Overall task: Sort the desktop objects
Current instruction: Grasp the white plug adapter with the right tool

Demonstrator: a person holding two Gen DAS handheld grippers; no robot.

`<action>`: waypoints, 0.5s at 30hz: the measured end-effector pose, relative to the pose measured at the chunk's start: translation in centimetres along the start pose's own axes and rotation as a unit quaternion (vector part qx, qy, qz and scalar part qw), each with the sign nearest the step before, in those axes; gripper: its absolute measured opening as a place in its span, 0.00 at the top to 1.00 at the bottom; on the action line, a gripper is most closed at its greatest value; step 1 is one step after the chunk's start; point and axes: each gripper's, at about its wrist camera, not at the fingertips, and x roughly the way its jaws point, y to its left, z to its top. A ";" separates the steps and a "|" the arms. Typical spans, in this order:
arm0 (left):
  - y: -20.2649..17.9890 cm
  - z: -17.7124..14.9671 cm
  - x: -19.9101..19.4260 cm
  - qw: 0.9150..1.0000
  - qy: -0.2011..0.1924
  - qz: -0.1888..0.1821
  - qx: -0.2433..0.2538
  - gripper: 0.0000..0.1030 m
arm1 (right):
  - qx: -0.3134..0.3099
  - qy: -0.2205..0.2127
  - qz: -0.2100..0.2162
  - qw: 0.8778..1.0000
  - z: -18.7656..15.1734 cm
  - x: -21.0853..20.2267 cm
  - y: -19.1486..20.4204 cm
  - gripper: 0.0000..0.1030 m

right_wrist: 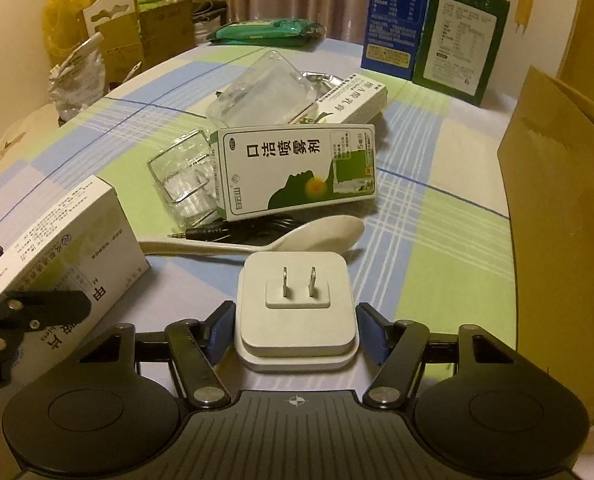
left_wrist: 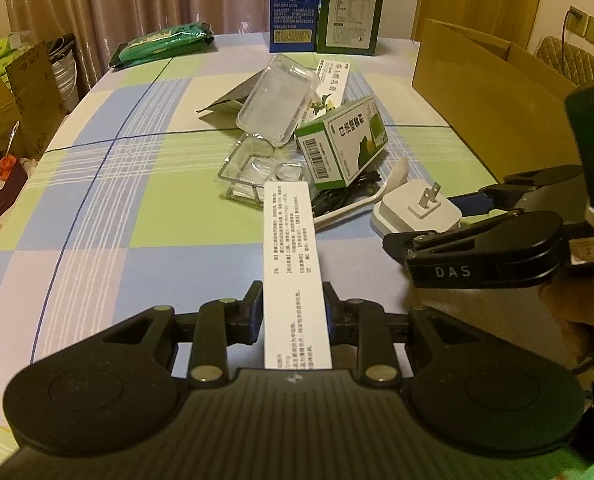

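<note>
My left gripper (left_wrist: 295, 312) is shut on a long white medicine box (left_wrist: 293, 276), which juts forward over the checked tablecloth. The same box (right_wrist: 57, 240) shows at the left of the right wrist view. A white charger plug (right_wrist: 295, 308) lies on the table with its two prongs up. My right gripper (right_wrist: 296, 320) straddles it, a pad close to each side with a thin gap showing, so it counts as open. In the left wrist view the right gripper (left_wrist: 429, 220) reaches in from the right around the charger plug (left_wrist: 417, 210).
Behind the plug lie a white spoon (right_wrist: 297, 236), a black audio cable (right_wrist: 233, 232), a green-and-white spray box (right_wrist: 297, 172), clear plastic containers (right_wrist: 265, 92) and another white box (right_wrist: 353, 104). A cardboard box (right_wrist: 557, 240) stands at right. Two tall cartons (right_wrist: 429, 32) and a green packet (right_wrist: 265, 30) stand at the back.
</note>
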 end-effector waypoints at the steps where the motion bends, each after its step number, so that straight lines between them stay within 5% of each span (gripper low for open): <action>1: 0.0 0.0 0.2 1.000 0.003 0.000 -0.001 0.78 | 0.004 0.000 0.000 1.000 -0.1 -0.1 0.0 0.40; 15: -0.6 0.0 -1.4 1.000 -0.011 -0.003 -0.002 0.81 | 0.050 -0.010 -0.012 0.999 -2.0 -3.9 0.1 0.40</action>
